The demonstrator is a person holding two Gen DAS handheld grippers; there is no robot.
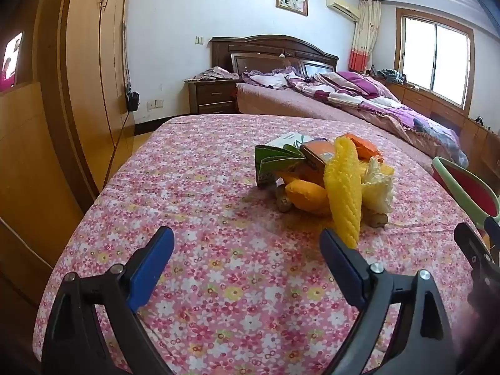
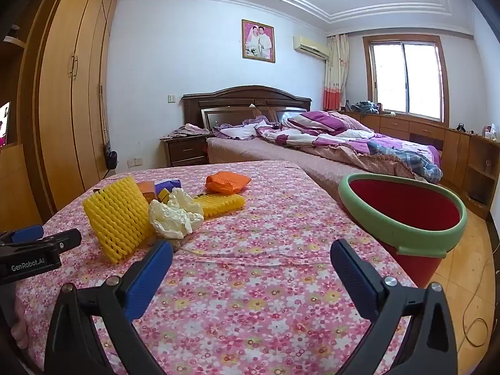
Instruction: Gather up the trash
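A heap of trash lies on the floral-covered table (image 1: 218,250): a yellow foam net (image 1: 343,193), a crumpled white bag (image 1: 378,184), a green carton (image 1: 275,162), orange wrappers (image 1: 365,145) and a yellow-orange pouch (image 1: 307,195). My left gripper (image 1: 247,243) is open and empty, just short of the heap. In the right wrist view the foam net (image 2: 120,218), white bag (image 2: 175,215) and orange wrapper (image 2: 226,182) lie to the left. My right gripper (image 2: 251,256) is open and empty. A red bucket with a green rim (image 2: 403,218) stands at the table's right edge.
The bucket's rim (image 1: 459,184) shows at the right of the left wrist view. A wooden wardrobe (image 1: 87,62) stands on the left. A bed with purple bedding (image 2: 328,137) lies behind the table. Low cabinets (image 2: 462,147) run under the window.
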